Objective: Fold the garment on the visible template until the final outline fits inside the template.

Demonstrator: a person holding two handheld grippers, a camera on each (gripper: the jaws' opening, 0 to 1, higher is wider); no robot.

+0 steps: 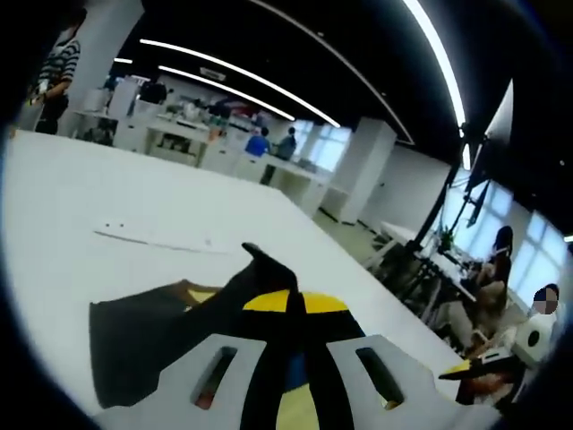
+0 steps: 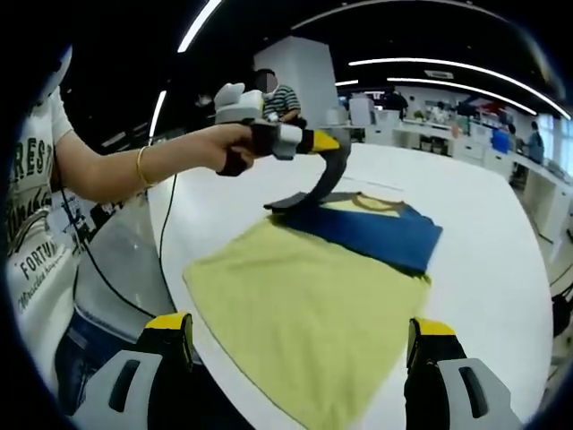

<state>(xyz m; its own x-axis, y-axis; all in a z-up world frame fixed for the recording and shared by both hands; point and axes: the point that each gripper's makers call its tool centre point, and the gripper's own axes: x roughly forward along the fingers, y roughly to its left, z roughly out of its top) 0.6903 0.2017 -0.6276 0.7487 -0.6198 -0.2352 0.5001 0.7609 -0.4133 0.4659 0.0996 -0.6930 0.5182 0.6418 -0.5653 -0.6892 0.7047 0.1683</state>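
A garment lies flat on the white table (image 2: 501, 233), its near part yellow (image 2: 304, 305) and its far part blue (image 2: 376, 228) with a yellow collar. A hand holds my left gripper (image 2: 333, 145) over the far left corner, shut on a dark sleeve (image 2: 309, 193) that rises in a curve off the table. In the left gripper view the dark cloth (image 1: 269, 296) runs between the yellow-tipped jaws of the left gripper (image 1: 295, 309) and spreads over the table (image 1: 89, 188). My right gripper (image 2: 300, 330) hovers at the near edge of the yellow part, open wide and holding nothing.
A thin pale sheet (image 1: 152, 237) lies flat further out on the table. The person's arm (image 2: 134, 166) reaches in from the left, and a black cable (image 2: 107, 269) hangs beside the table edge. Other people, desks (image 1: 179, 134) and tripods stand around the room.
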